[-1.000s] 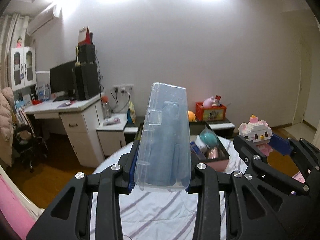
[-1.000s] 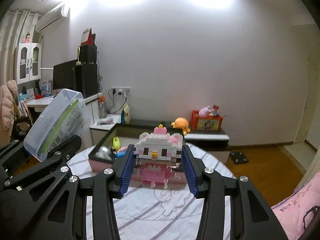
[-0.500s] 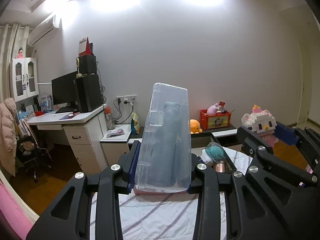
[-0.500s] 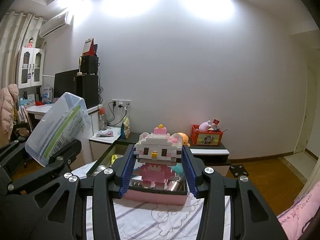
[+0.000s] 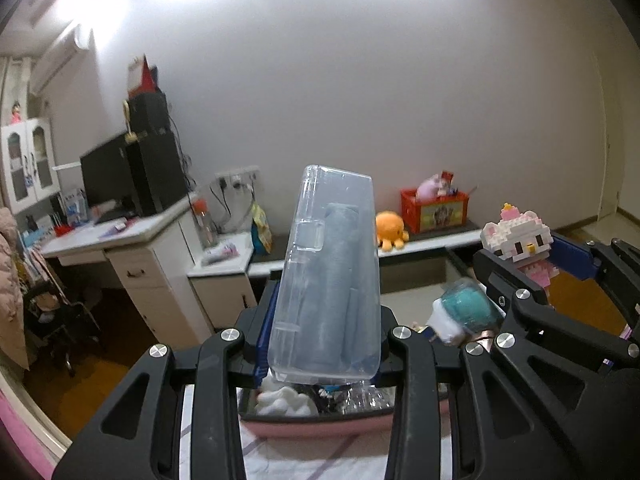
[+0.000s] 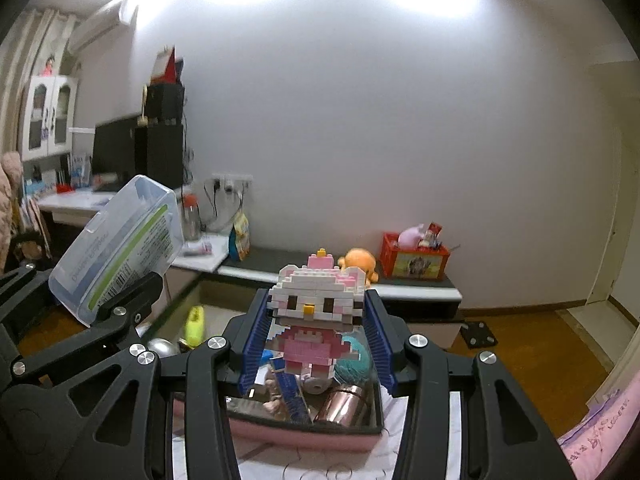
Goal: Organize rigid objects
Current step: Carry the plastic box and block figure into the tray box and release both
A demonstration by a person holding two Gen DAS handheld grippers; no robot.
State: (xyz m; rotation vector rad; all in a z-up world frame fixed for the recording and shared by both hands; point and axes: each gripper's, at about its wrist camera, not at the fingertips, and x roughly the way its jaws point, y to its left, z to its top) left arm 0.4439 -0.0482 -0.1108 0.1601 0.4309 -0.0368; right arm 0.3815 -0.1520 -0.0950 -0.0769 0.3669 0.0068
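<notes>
My left gripper (image 5: 322,344) is shut on a clear plastic case (image 5: 328,276) with a grey-blue roll inside; the case stands upright and leans slightly right. The same case (image 6: 120,240) shows its green-striped label at the left of the right wrist view. A white and pink brick-built cat figure (image 6: 316,312) is clamped in my right gripper (image 6: 316,344), and the figure (image 5: 520,242) also appears at the right of the left wrist view. Both grippers hover over the near part of a pink-walled tray (image 6: 304,438) holding several small items.
The tray (image 5: 316,426) sits on a striped white cloth (image 5: 312,460). Inside lie a copper cylinder (image 6: 344,400), a teal ball (image 5: 466,308), a yellow toy (image 6: 194,322) and white fluff (image 5: 286,398). A low bench with an orange plush (image 6: 358,264) and a desk (image 5: 120,236) stand behind.
Both grippers moved forward and slightly down with their loads; the tray now lies directly under them, where it earlier sat further ahead. Grips are unchanged.
</notes>
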